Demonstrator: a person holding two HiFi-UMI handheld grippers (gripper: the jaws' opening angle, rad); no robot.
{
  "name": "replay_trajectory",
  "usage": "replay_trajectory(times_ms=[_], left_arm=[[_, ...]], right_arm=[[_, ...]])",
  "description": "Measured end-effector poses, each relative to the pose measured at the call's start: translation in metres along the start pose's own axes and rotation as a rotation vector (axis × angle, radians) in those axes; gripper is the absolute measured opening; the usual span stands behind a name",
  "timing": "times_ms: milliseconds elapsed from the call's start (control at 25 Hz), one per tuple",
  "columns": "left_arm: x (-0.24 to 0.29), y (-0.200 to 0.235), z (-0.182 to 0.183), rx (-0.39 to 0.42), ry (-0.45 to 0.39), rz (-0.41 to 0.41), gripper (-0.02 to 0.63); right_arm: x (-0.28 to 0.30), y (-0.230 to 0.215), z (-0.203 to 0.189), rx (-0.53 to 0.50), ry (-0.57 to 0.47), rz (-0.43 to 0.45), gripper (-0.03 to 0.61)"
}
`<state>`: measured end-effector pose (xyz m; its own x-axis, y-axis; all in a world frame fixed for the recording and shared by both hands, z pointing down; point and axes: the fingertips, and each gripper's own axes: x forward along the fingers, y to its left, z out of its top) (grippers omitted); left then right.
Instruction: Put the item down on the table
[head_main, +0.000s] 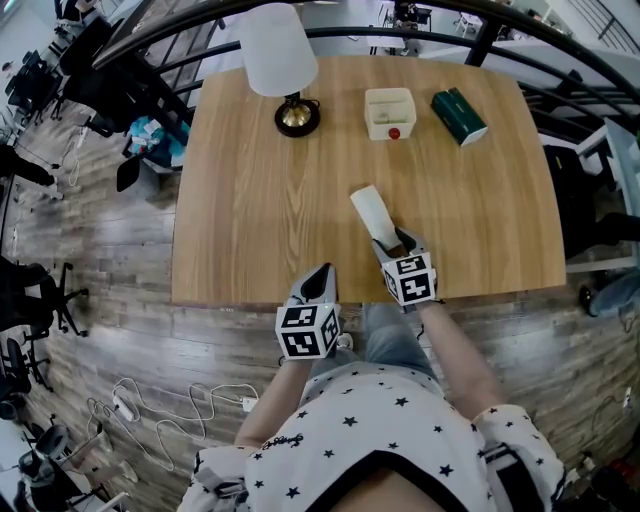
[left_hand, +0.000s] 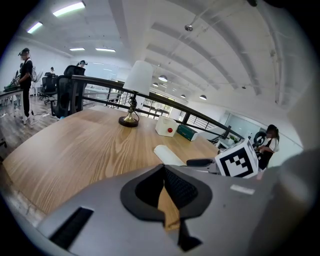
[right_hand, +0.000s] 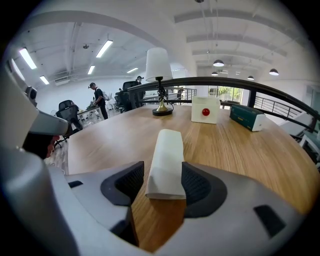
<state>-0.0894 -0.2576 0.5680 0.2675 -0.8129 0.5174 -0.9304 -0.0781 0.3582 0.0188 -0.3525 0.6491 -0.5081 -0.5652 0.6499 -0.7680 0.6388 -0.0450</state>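
Right gripper (head_main: 393, 244) released: jaws wide, pads flanking but not pressing the white folded item (right_hand: 166, 160), which lies flat on the bench (head_main: 260, 220). Item's long axis runs straight ahead of this gripper, near end between the jaws. Left gripper (head_main: 318, 283) clenched, empty, further off. Judged next: straight pull-back clears it.

- Counter (head_main: 260, 200): light wood with visible grain, matt.
- White item (head_main: 375, 215): matt and smooth, paper-like.
- Lamp base (head_main: 297, 117): glossy, brass-coloured metal.

Left gripper (left_hand: 164, 172), jaws together, faces wooden table (left_hand: 85, 145).
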Motion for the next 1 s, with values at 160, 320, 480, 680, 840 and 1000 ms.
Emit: replay_trajectory(times_ms=[160,320,480,680,840,1000], left_arm=[[-0.011,-0.001,-0.004,0.003,-0.004,-0.004,0.012],[-0.029,-0.004,-0.008,0.008,-0.014,-0.013,0.012],[-0.047,-0.006,-0.015,0.025,-0.024,-0.028,0.012],[-0.071,-0.007,-0.027,0.043,-0.034,-0.045,0.012],[-0.091,-0.011,-0.038,0.051,-0.045,-0.058,0.012],[-0.110,-0.018,-0.049,0.063,-0.046,-0.075,0.012]], right_arm=[[-0.011,0.009,0.003,0.022,-0.026,-0.004,0.224],[-0.032,0.026,0.011,0.051,-0.076,-0.004,0.209],[-0.056,0.043,0.016,0.085,-0.135,-0.013,0.176],[-0.087,0.065,0.016,0.122,-0.191,-0.018,0.148],[-0.115,0.083,0.012,0.139,-0.232,-0.024,0.122],[-0.146,0.096,0.008,0.156,-0.269,-0.048,0.069]])
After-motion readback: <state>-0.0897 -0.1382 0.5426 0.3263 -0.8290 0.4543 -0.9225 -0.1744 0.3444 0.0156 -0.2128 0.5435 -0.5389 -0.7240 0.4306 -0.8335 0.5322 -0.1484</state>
